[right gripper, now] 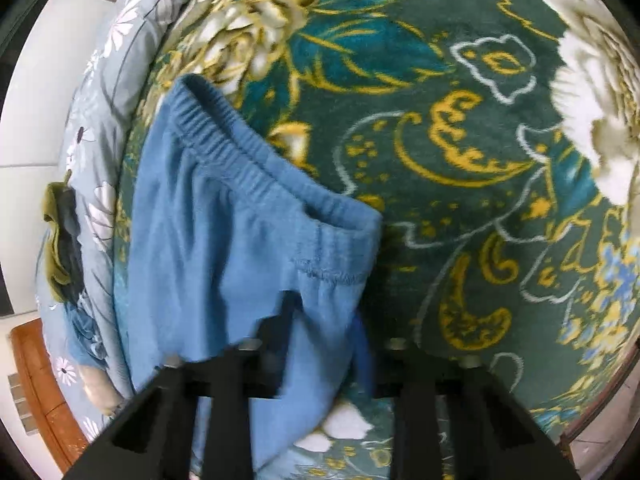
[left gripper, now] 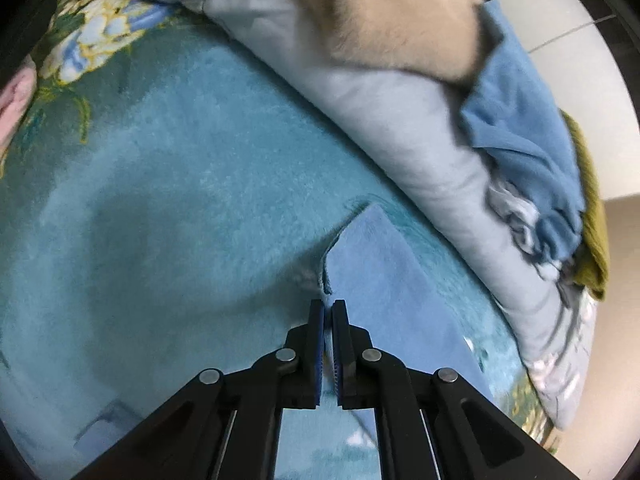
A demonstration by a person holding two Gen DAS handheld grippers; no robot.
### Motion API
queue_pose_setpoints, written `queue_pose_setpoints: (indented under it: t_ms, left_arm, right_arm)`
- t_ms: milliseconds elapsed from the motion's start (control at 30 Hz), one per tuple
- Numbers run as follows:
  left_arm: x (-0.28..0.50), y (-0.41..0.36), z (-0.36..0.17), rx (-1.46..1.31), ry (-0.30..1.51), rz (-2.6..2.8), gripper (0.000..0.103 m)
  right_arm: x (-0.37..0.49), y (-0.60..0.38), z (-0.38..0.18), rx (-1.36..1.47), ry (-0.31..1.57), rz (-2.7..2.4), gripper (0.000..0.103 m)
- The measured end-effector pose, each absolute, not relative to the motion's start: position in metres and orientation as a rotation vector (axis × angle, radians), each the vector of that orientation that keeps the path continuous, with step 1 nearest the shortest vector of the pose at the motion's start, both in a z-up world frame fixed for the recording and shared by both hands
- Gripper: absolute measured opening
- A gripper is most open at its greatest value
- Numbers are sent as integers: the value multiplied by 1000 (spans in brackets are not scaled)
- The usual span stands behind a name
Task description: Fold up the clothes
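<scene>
Main risk: your left gripper pinches only a thin edge of the blue fleece trousers with the elastic waistband. The fingers are pressed together on that sliver at the very tips, so any sideways tug could pull it free and drop the fold.

Second risk: your right gripper is draped in the same blue cloth, near the waistband corner. The fabric covers its fingers and the frame is blurred, so I cannot tell whether they are clamped or apart. If they are loose, the waistband will likely sag as you lift.

Third risk: the plush teal floral blanket is high-pile and may drag on the fleece, bunching the layers when you slide them.

Garment: soft, matte, mid-blue, gathered at the waist with a stitched seam below. It lies on the blanket toward the blanket's edge, next to the pale grey flowered quilt. More clothes are heaped on that quilt: a tan furry piece, another blue cloth, and an olive knit.
</scene>
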State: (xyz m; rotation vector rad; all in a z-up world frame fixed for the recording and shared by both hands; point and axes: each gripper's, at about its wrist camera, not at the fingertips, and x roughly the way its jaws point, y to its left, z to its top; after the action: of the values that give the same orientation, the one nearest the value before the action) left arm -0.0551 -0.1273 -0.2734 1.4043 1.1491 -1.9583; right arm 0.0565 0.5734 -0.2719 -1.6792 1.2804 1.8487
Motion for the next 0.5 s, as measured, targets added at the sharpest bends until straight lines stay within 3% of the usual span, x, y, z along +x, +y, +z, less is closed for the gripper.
queue_pose_setpoints:
  t_ms: [67,133,167,267,500]
  left_arm:
    - [-45,-129,-268,1400,1172,-1967,16]
    - [-35,-130,-263,1395,1195,-1975,44]
    - [-25,-131,-260,1381,1208,-1971,49]
    - [27,-143,-249,1309,1233,-1909,51]
    - [137,-140,-264,1314,1311,-1721,53]
  right_arm:
    - [50,567,-262,-1688,1238,1884,5]
    - [50,567,-242,-1647,1213,1940,3]
    - [53,570,-232,-1613,1205,1959,2]
    - [74,582,-216,-1534,1148,1946,2]
    - [96,583,-238,-1593,1163,1824,2]
